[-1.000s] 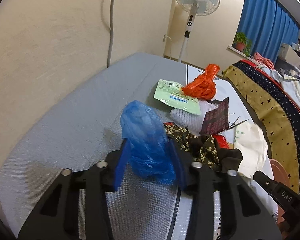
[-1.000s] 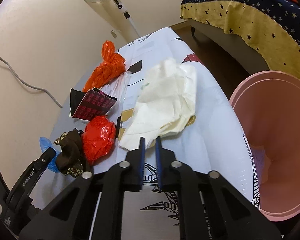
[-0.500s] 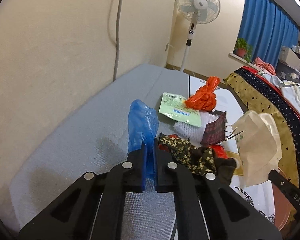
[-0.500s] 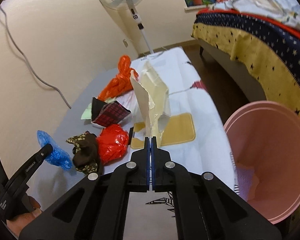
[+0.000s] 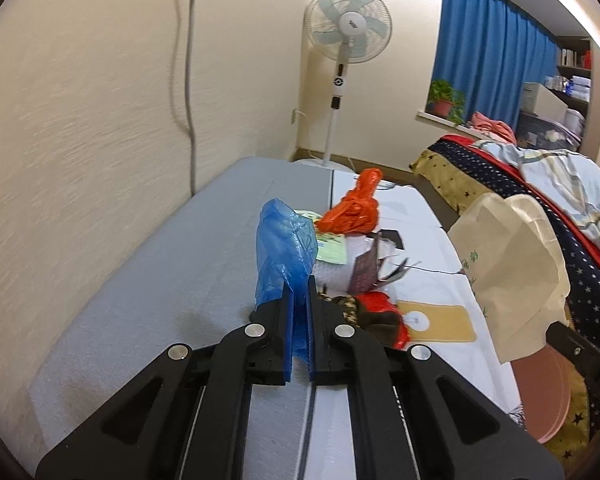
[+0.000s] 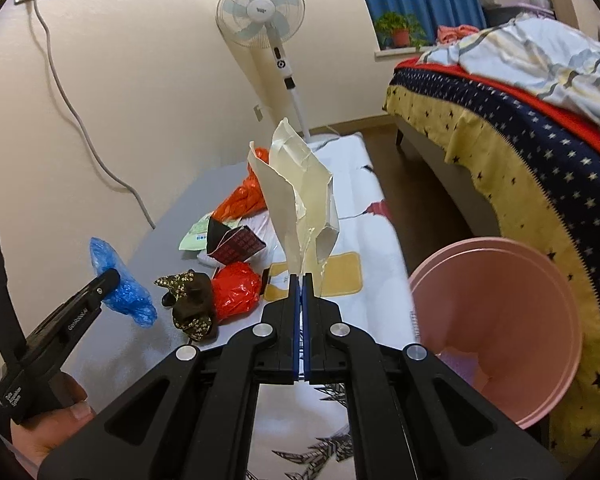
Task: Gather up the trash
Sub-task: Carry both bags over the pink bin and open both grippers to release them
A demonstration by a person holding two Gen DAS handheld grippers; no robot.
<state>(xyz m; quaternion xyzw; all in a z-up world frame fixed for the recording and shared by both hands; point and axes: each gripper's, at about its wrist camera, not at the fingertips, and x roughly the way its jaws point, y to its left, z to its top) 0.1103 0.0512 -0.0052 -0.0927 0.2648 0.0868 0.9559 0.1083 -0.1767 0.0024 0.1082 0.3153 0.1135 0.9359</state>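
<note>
My left gripper [image 5: 299,294] is shut on a crumpled blue plastic bag [image 5: 284,250], held up off the grey mattress [image 5: 160,280]; the same blue bag [image 6: 120,280] shows at the left of the right wrist view. My right gripper [image 6: 301,278] is shut on the lower edge of a cream paper bag [image 6: 300,192], which stands up above its fingers; that cream bag [image 5: 508,272] hangs at the right in the left wrist view. A pink trash bin [image 6: 496,320] stands on the floor to the right of the mattress, with some paper inside.
On the mattress lie an orange plastic bag [image 6: 240,200], a red plastic bag [image 6: 236,290], a dark floral cloth [image 6: 192,300], a dark red checked packet [image 6: 236,244] and a green-white wrapper [image 6: 196,236]. A standing fan [image 5: 348,40] and a bed [image 6: 520,128] are beyond.
The left gripper closed on the blue bag and lifted it. The right gripper closed on the cream bag's edge and raised it off the mattress.
</note>
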